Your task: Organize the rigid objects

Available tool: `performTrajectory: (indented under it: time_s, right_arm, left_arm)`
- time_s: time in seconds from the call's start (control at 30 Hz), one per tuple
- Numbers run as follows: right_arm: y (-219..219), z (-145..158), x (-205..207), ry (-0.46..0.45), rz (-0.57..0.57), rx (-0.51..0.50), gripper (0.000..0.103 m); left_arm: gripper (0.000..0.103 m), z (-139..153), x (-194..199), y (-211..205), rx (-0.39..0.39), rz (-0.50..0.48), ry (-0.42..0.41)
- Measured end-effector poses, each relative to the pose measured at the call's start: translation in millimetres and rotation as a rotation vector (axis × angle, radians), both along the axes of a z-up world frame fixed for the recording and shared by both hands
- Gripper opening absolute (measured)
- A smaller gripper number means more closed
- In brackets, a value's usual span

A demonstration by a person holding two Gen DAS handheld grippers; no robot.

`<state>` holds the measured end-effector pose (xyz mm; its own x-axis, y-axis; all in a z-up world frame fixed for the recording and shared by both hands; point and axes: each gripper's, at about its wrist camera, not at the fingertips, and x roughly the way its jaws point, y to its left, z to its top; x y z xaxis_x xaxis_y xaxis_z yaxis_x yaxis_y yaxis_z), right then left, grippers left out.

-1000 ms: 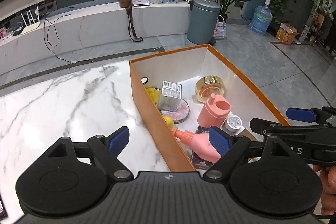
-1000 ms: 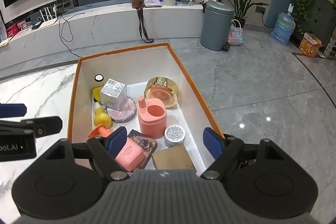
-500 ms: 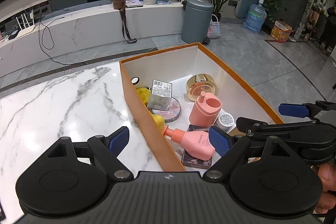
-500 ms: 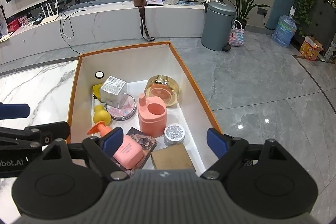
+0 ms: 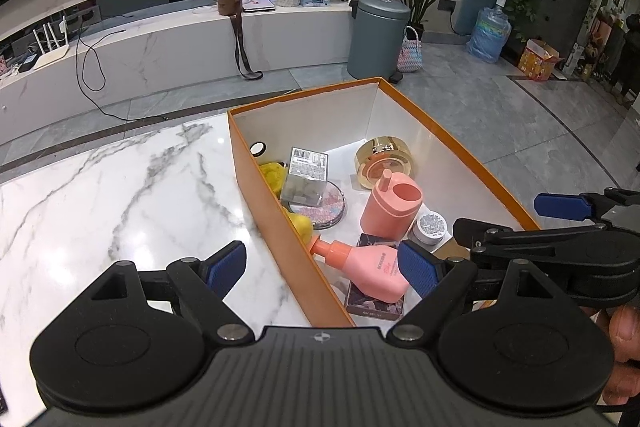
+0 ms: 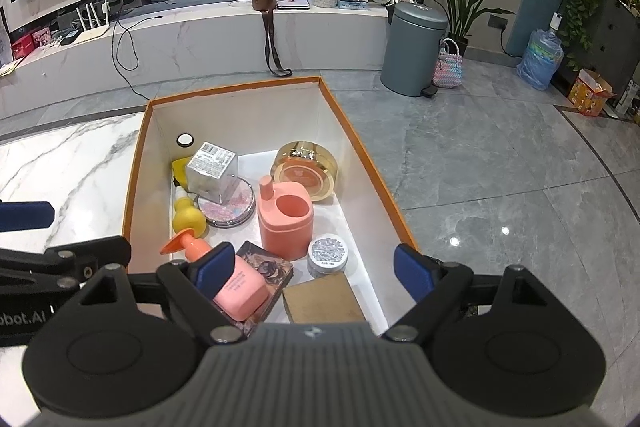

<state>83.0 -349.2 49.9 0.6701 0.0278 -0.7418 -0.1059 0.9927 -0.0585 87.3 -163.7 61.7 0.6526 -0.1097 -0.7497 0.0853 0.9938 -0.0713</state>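
An orange box (image 5: 256, 195) with white inner walls (image 6: 360, 155) sits at the marble table's right edge and holds the objects. Inside lie a pink pump bottle (image 6: 240, 287) on a patterned palette (image 6: 268, 267), a pink holder (image 6: 286, 223), a gold compact (image 6: 308, 173), a silver cube (image 6: 212, 169), a glitter mirror (image 6: 228, 211), a small silver jar (image 6: 328, 253), a brown card box (image 6: 324, 299) and a yellow gourd toy (image 6: 188, 217). My right gripper (image 6: 314, 267) hovers open above the box's near end, empty. My left gripper (image 5: 322, 265) is open over the box's left wall, empty.
White marble tabletop (image 5: 120, 195) stretches left of the box. Past the box's right side the grey floor (image 6: 500, 167) drops away. A grey bin (image 6: 414, 47) and a low marble TV shelf (image 6: 200, 39) stand far behind. A person's fingers (image 5: 624, 323) show at the right.
The right gripper's jaws have spread a little wider. The left gripper's view has drifted slightly, so the box sits more central. Nothing in the box has moved.
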Motion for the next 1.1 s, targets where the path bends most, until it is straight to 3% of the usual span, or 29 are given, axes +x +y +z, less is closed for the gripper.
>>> performTrajectory:
  time_s: [1.1]
  right_arm:
    - [-2.8, -0.3, 0.0, -0.001, -0.008, -0.005, 0.085]
  left_arm:
    - [0.1, -2.1, -1.7, -3.4, 0.007, -0.004, 0.007]
